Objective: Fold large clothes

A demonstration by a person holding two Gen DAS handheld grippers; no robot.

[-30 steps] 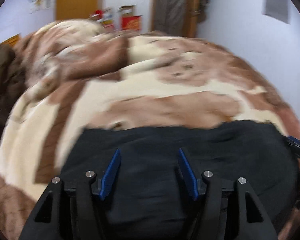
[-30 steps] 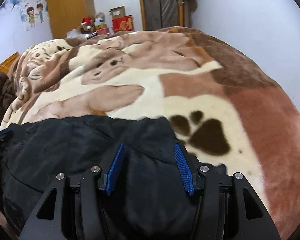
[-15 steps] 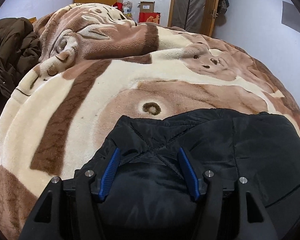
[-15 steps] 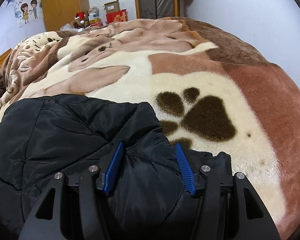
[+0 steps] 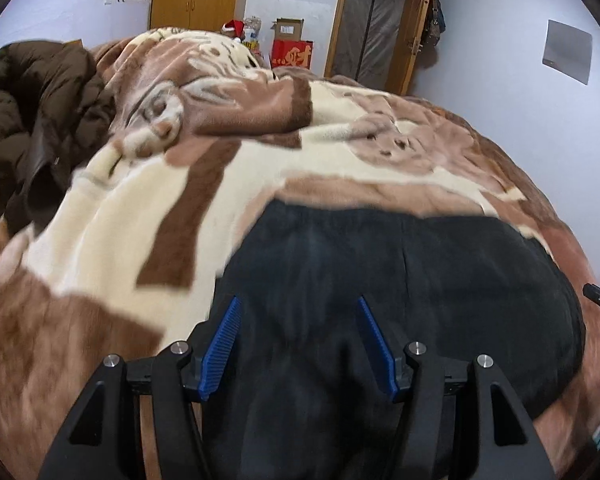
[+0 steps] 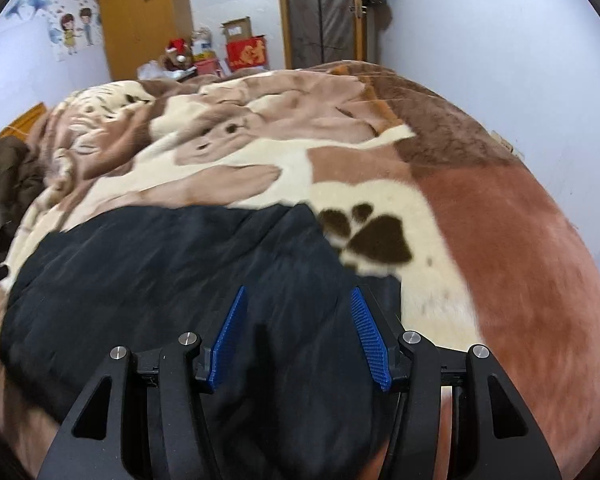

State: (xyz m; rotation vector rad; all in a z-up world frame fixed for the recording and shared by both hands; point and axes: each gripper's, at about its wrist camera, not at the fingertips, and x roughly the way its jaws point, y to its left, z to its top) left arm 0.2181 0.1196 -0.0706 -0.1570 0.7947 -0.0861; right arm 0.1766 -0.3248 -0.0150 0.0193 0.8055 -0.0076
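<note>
- The left gripper stands with its blue pads apart, angled down over the black jacket; dark fabric fills the gap between the pads, yet through the blur I cannot tell whether they press on it.
- The right gripper also has its pads spread, with black cloth beneath and between them; contact is just as unclear here.
- The black jacket lies flat on the blanket, directly under both grippers and reaching ahead of them.
- Ahead of the left gripper, the jacket's far edge runs crosswise; its left edge slants back toward the left pad.
- In the right wrist view, the jacket's right edge ends just short of a dark paw print woven into the blanket.
- Beyond and to the right of the right gripper, the blanket lies bare and smooth, open room up to the wall.
- Far to the left of the left gripper, a brown coat is heaped at the bed's edge.
- Past the bed, a red box shows a gold character; I cannot read it with certainty.
- A cartoon wall sticker of two figures carries no legible writing.
</note>
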